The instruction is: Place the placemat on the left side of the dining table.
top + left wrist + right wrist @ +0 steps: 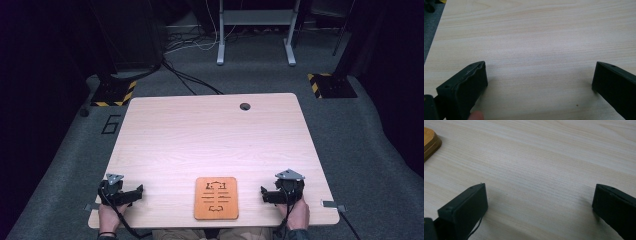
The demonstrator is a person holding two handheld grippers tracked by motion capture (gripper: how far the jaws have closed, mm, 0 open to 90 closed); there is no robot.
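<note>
An orange-brown wooden board (216, 198) with dark cut-out slots lies flat near the table's front edge, midway between the two hands. My left gripper (134, 194) rests on the wood at the front left, held by a hand, its jaws wide open over bare tabletop (539, 72). My right gripper (266, 194) rests at the front right, likewise open with nothing between its jaws (540, 195). The right gripper view catches a corner of the board (430, 141) at its upper left.
The light wooden table (210, 135) has a round cable hole (245, 106) near its far edge. Beyond it are grey carpet, floor cables, yellow-black striped stand bases (114, 93) and a white desk frame (255, 30).
</note>
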